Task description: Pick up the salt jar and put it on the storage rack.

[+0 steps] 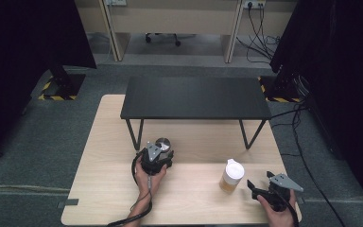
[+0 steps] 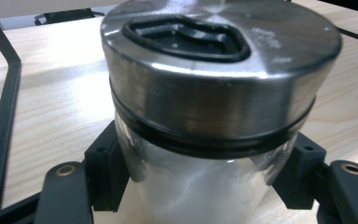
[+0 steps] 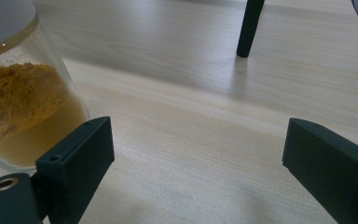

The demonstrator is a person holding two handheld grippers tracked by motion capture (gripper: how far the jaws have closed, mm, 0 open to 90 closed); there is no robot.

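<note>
A light wooden table (image 1: 104, 189) carries a low black shelf (image 1: 194, 97) on thin legs across its far half, and the work sits on the near half in front of it. Left of centre, just near the shelf's left legs, stands a glass jar (image 2: 200, 186) with a brushed metal lid (image 2: 219, 70); the left gripper (image 1: 157, 156) has its jaws closed on the glass body just under the lid, one pad on each side. To the right, a second jar (image 1: 231, 176) with a white lid and yellow powder stands near the table's near edge, and the right gripper (image 1: 260, 185) waits just beside it on its right with jaws spread wide and nothing between them. The step in hand looks like moving the metal-lidded jar. To do it well, I would keep the grip square and firm on the smooth glass, raise it straight, hold it upright, and clear the shelf legs and edge before travelling.
</note>
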